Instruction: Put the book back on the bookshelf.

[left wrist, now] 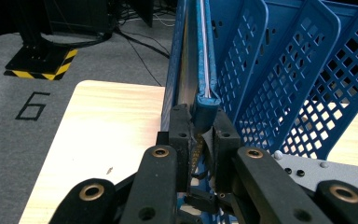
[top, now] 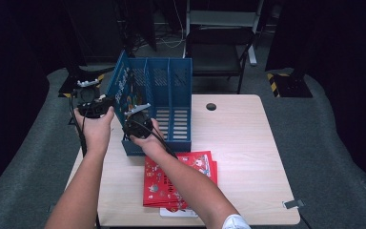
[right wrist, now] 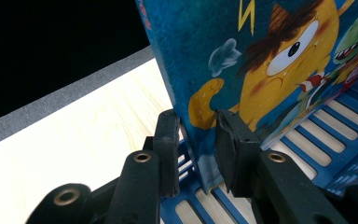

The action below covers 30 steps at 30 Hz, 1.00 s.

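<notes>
Red books: a small stack lies flat on the surface at lower centre of the high view, nearest the person and not yet filed.
Right gripper: just left of centre in the high view, at the front of the file rack; in its own view the jaws stand either side of the blue book's lower corner. The gap looks narrow, yet whether the pads press the cover cannot be told.
Left gripper: further left in the high view; its own view shows the jaws clamped on the rack's left end wall at the front corner, steadying it.
Step in hand: judged to be sliding the blue book upright into the rack's leftmost slot.
Next move: likely pushing the book down and back until it seats, keeping it parallel to the dividers while the rack is braced.
Blue file rack: upper centre of the high view, three slots; the leftmost holds the blue book, the other two look empty.
</notes>
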Motion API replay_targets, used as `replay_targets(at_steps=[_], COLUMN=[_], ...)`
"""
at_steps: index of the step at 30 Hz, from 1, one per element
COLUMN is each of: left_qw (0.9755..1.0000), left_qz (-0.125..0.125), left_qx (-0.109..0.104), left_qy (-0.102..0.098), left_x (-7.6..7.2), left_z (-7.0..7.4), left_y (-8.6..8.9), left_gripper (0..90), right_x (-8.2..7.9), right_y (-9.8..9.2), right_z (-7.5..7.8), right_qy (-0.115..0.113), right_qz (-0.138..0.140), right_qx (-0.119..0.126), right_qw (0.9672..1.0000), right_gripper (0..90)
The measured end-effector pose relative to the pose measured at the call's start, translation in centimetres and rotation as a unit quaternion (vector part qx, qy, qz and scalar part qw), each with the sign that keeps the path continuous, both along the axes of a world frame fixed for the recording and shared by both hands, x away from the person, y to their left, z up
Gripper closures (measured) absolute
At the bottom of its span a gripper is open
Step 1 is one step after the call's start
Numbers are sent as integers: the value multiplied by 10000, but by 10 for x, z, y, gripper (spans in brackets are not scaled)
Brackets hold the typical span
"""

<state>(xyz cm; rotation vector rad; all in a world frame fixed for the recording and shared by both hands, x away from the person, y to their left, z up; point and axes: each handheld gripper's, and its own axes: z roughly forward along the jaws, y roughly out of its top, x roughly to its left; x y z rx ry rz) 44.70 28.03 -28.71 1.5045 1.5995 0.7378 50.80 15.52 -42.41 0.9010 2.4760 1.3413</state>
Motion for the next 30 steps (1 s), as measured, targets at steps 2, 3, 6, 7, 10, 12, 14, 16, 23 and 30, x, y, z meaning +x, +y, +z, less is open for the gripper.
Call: replay_targets(at_steps=[2, 3, 6, 7, 10, 12, 14, 16, 23, 30], left_qw=[10000, 10000, 9999, 9999, 9999, 9998, 9998, 9998, 9996, 9993], left_qz=[-7, -1, -4, -11, -7, -12, -45, -56, -62, -64], left_qx=[9, -14, -112, -122, -158, -197, -182, -196, -265, -359], left_qy=[15, 15, 25, -18, -14, -62, -81, -82, -120, -66], left_x=[0, 0, 0, 1, 1, 2, 3, 4, 5, 9], left_z=[-1, -2, -5, -7, -7, -8, -8, -9, -9, -8], left_y=[1, 1, 4, 5, 7, 8, 9, 10, 12, 10], left_gripper=[824, 823, 818, 817, 817, 814, 811, 809, 807, 806], right_x=[0, 1, 2, 1, 4, 4, 4, 3, 3, 5], right_y=[1, 2, 3, 5, 3, 4, 3, 5, 4, 2], right_z=[-1, -2, -2, -3, -4, -4, -4, -4, -4, -3], right_qy=[10, -59, 22, 68, -30, -1, 39, 142, 139, 112], right_qz=[20, 35, 62, -14, 123, 70, 85, -46, -43, -65], right_qx=[-28, -37, -150, -67, -155, -106, -141, -21, -10, -43], right_qw=[10000, 10000, 9999, 10000, 9998, 9999, 9999, 9999, 9999, 9999], right_gripper=[700, 700, 700, 699, 699, 698, 696, 691, 666, 673])
